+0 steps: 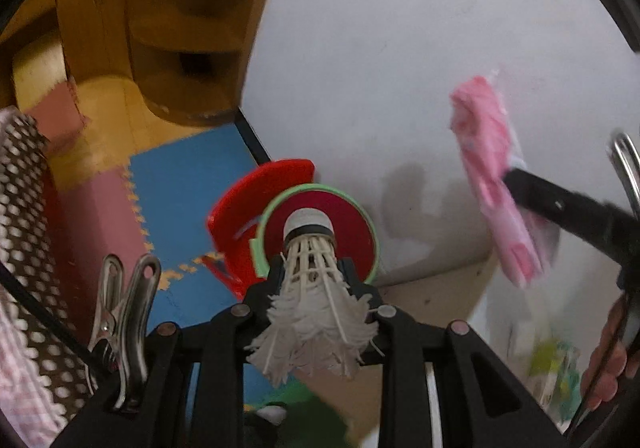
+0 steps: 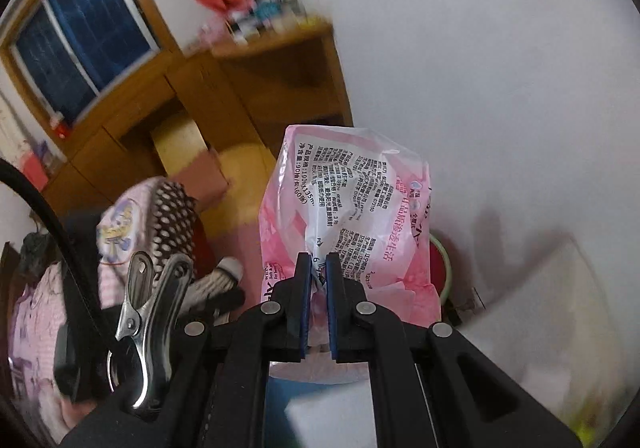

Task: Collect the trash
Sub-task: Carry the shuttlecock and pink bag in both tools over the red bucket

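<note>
I was mid-carry, both loads already picked up. My left gripper (image 1: 310, 276) had its fingers clamped on the feathered skirt of a shuttlecock (image 1: 310, 268), cork end pointing away, at the lower centre of the left wrist view. My right gripper (image 2: 318, 280) had its fingers pinched nearly shut on the edge of a pink tissue packet (image 2: 344, 208), which stood up at the centre of the right wrist view.

Beyond the shuttlecock sat a red bin with a green rim (image 1: 360, 232), against the white wall. As I judged it, the next move called for bringing each load over the bin's mouth and letting go.

Counted: one shuttlecock, one packet, one bin, two grippers.
</note>
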Available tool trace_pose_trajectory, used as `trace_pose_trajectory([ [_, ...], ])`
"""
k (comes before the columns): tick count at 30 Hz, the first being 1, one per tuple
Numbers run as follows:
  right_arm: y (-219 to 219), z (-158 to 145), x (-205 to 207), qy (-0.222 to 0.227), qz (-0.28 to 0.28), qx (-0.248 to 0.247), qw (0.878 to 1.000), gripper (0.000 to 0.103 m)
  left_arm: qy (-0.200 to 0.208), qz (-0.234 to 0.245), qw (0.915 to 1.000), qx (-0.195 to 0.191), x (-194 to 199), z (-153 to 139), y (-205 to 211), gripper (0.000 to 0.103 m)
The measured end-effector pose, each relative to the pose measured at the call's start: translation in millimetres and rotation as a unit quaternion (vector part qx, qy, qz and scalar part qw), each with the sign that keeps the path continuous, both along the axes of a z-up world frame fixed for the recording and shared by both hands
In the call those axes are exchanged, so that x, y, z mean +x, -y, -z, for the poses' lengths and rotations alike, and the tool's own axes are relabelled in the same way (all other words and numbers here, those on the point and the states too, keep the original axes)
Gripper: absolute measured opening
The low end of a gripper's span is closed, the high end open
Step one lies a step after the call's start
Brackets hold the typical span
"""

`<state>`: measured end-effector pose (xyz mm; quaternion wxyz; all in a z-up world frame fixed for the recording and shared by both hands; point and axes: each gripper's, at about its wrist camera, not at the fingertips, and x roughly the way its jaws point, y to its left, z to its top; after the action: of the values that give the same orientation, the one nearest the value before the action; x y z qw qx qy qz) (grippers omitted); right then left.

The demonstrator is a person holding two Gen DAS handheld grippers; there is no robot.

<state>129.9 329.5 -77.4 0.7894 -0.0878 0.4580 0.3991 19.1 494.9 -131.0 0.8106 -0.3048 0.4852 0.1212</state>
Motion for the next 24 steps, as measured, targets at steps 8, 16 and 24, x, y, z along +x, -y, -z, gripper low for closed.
trace_pose_trajectory([
  [8, -71, 94, 102, -0.105, 0.01, -0.085, 0.991, 0.008, -0.029, 0.021, 0.9957, -0.086, 69, 97, -8, 0.026],
  [16, -78, 187, 146, -0.14, 0.021, -0.138, 0.98, 0.008, -0.065, 0.023, 0.9916, -0.109, 100, 172, -3, 0.026],
  [24, -89, 280, 176, -0.211, 0.024, -0.207, 0.955, 0.008, -0.122, 0.046, 0.9857, -0.106, 119, 239, 7, 0.026],
])
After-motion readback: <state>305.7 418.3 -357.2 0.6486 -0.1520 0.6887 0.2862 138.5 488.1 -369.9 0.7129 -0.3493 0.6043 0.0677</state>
